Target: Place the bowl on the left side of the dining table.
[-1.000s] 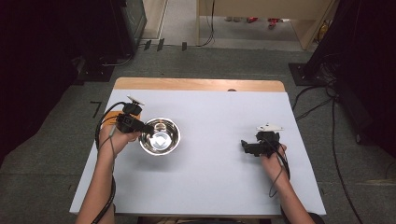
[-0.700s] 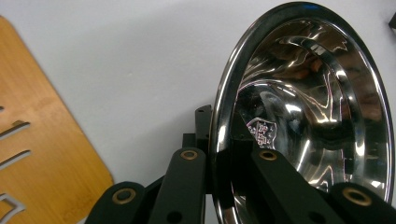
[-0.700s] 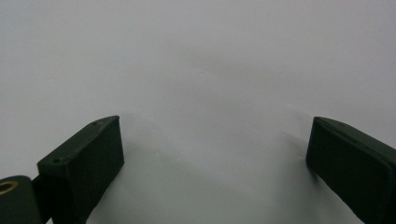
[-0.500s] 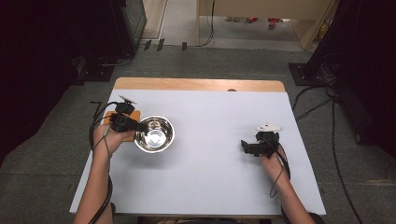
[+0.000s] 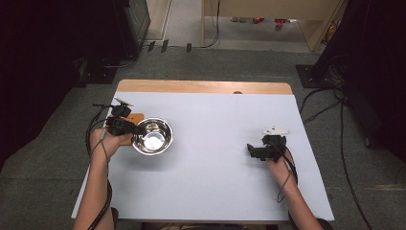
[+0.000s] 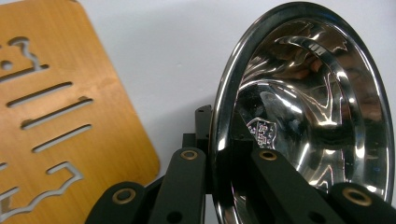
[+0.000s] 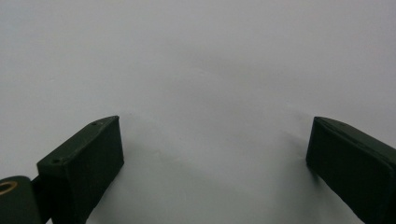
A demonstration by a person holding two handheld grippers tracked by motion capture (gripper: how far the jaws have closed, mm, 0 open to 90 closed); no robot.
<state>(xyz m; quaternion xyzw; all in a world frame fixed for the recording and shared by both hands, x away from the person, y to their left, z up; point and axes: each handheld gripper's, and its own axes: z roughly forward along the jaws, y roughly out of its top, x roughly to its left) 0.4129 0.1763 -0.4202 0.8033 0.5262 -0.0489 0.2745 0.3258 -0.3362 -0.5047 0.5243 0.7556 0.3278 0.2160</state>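
A shiny steel bowl (image 5: 153, 136) sits at the left of the white table (image 5: 215, 191). My left gripper (image 5: 131, 128) is shut on its left rim. In the left gripper view the two black jaws pinch the rim of the bowl (image 6: 317, 107), one outside and one inside, at my left gripper (image 6: 224, 140). My right gripper (image 5: 251, 149) rests at the right of the table, pointing left. In the right gripper view my right gripper (image 7: 215, 154) stands open over bare white table with nothing between the jaws.
A thin wooden board (image 6: 60, 116) with cut-out slots lies flat beside the bowl, near the table's left edge; a corner of the board (image 5: 137, 118) peeks out behind the left gripper. A wooden strip (image 5: 201, 86) runs along the table's far edge. Cables (image 5: 330, 103) lie on the floor to the right.
My left gripper has pulled the bowl a little to the left, toward the table's left edge. The right hand has kept still.
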